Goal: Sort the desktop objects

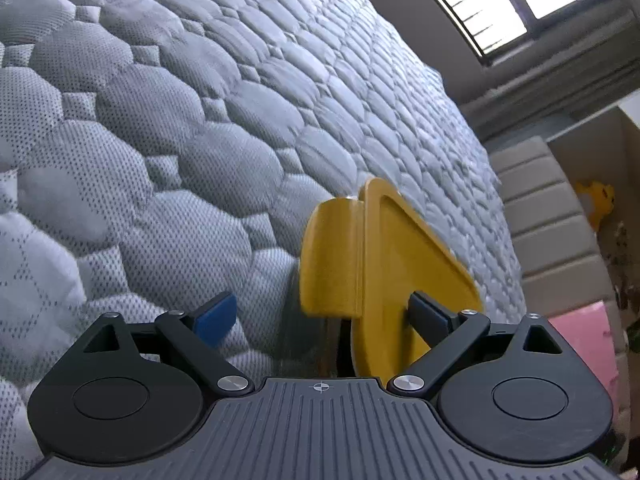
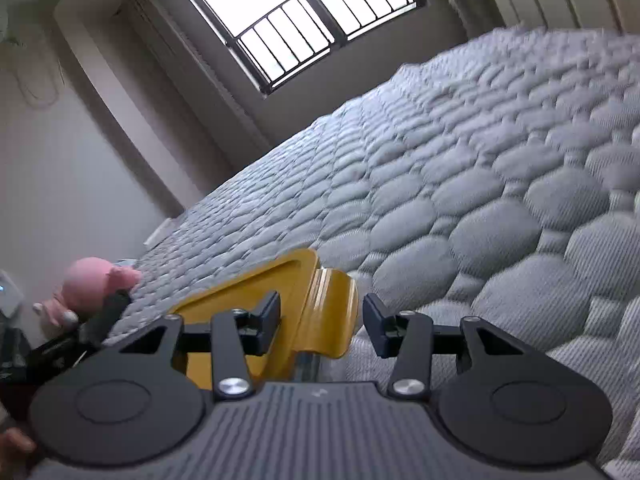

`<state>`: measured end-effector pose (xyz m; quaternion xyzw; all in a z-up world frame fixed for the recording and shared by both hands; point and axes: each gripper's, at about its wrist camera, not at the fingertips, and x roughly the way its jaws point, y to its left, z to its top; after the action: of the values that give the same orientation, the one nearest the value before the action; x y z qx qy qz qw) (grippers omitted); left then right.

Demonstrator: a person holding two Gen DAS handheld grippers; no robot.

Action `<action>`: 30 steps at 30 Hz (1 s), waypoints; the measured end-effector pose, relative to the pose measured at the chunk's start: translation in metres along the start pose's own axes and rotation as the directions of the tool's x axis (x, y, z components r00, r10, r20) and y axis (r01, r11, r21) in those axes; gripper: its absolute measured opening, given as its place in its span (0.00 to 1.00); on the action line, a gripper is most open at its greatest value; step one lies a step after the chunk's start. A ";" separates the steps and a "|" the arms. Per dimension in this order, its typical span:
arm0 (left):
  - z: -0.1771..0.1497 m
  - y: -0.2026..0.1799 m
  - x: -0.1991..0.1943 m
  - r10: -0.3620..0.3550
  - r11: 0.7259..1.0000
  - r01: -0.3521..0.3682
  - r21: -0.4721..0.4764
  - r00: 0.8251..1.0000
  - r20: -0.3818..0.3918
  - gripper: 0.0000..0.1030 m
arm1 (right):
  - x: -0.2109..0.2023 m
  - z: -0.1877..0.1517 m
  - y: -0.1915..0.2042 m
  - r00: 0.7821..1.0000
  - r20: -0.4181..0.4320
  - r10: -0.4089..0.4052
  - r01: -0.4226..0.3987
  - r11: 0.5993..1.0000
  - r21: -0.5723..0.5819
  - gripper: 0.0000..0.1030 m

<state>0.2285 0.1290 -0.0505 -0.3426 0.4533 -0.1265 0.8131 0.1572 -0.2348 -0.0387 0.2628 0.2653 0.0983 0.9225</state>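
Note:
A yellow lid [image 1: 400,248] with a fold-down yellow clip [image 1: 332,256] lies tilted on the grey quilted mattress [image 1: 160,128]; something clear shows below the clip. My left gripper [image 1: 322,314] is open wide. Its right finger lies over the lid face, and its blue-padded left finger stands well clear of the clip. In the right wrist view the same kind of yellow lid [image 2: 240,292] and clip [image 2: 330,312] sit between the fingers of my right gripper [image 2: 322,322]. It is open, with its left finger over the lid and a small gap between its right finger and the clip.
The mattress [image 2: 480,200] fills most of both views. A pink plush toy [image 2: 92,284] and a person's fingers [image 2: 66,316] on a dark tool sit at the left. A barred window [image 2: 280,20], a yellow plush [image 1: 596,200] and a pink item [image 1: 588,332] also show.

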 end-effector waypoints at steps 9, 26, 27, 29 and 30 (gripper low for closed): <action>0.000 0.001 -0.006 -0.017 1.000 0.017 -0.003 1.000 0.011 0.94 | -0.005 0.006 0.013 0.998 0.037 -0.050 0.053 0.993 -0.101 0.50; -0.009 -0.047 -0.042 -0.227 0.973 0.223 0.060 0.972 0.062 0.95 | -0.024 -0.010 0.054 0.996 0.034 0.084 -0.077 0.979 -0.190 0.48; -0.006 -0.046 -0.038 -0.230 0.972 0.227 0.054 0.971 0.059 0.95 | -0.024 -0.015 0.053 0.995 0.029 0.097 -0.090 0.980 -0.180 0.45; -0.002 -0.043 -0.030 -0.236 0.971 0.233 0.043 0.970 0.056 0.95 | -0.025 -0.024 0.053 0.993 0.032 0.112 -0.104 0.977 -0.188 0.45; -0.001 -0.042 -0.028 -0.237 0.971 0.235 0.045 0.970 0.056 0.95 | -0.027 -0.028 0.057 0.994 0.036 0.105 -0.095 0.972 -0.217 0.45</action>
<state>0.2165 0.1125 -0.0040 -0.3824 0.3817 -0.2202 0.8121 0.1174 -0.1832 -0.0163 0.1767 0.2175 0.1664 0.9454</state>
